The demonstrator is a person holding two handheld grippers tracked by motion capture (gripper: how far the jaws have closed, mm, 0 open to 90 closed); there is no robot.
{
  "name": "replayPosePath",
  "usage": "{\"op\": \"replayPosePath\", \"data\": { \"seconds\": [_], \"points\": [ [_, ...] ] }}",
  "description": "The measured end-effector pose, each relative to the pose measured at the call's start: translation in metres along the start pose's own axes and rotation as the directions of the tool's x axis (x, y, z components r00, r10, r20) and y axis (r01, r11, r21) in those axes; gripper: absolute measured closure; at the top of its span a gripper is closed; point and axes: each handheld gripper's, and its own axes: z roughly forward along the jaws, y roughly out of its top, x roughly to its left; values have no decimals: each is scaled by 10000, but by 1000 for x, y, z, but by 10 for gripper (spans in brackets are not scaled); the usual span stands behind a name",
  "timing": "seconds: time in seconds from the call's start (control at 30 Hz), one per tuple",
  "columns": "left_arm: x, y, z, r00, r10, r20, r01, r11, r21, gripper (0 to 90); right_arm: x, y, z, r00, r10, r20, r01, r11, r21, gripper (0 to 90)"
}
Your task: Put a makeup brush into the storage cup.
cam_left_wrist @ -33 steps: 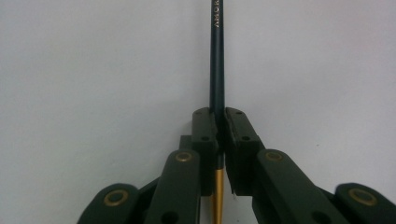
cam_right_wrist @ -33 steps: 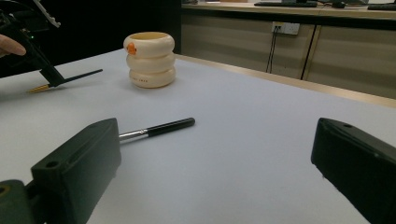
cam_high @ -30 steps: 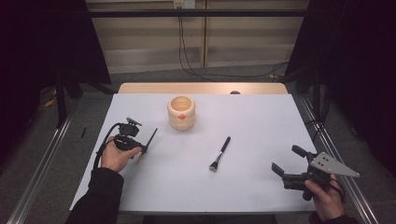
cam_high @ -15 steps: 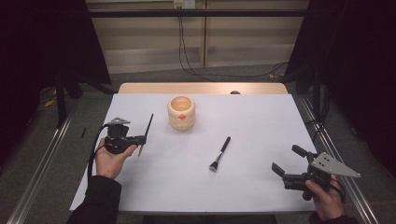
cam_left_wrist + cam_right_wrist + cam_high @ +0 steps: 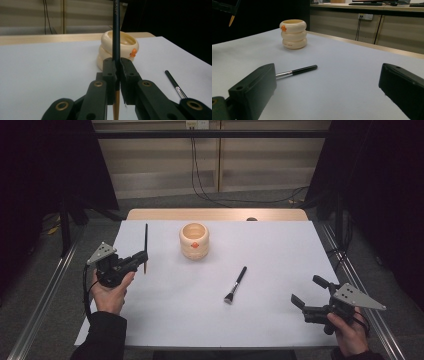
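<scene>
Pencil (image 5: 146,245) now upright, in left tongs (image 5: 142,258)

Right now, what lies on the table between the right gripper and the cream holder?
In the high view, the makeup brush lies between the right gripper and the cream holder; otherwise that stretch is bare white table.

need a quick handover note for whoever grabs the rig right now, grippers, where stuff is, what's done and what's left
Left hand-held gripper: shut on the dark pencil, held upright above the table's left side, left of the cream holder.
Right hand-held gripper: open, holding nothing, near the table's right front corner.
Makeup brush: lying flat mid-table, in front of the holder and to its right.
Done: pencil picked up.
Left, probably: drop the pencil into the holder, then pick up the brush and put it in too.
</scene>
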Motion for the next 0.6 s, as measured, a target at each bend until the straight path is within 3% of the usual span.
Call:
{"op": "replayPosePath", "data": {
  "seconds": [0.37, 0.47, 0.5, 0.57, 0.6],
  "points": [
    [-6, 1, -5, 9995, 197, 244, -187, 9991, -388, 835, 0, 0, 0, 10000, -21, -6, 21, 10000, -22, 10],
    [-9, 2, -7, 9987, 246, 436, -229, 9990, -389, 835, 0, 0, 0, 10000, 31, -61, -32, 10000, -36, 10],
    [-10, 1, -7, 9965, 274, 785, -239, 9987, -457, 835, 0, 0, 0, 10000, 33, -72, -33, 10000, -35, 10],
    [-12, 1, -8, 9971, 317, 690, -284, 9984, -482, 835, 0, 0, 0, 10000, -1, -70, 1, 10000, -47, 10],
    [-14, 1, -8, 9950, 487, 874, -454, 9982, -396, 835, 0, 0, -1, 10000, 23, -76, -23, 10000, -30, 10]
  ]
}}
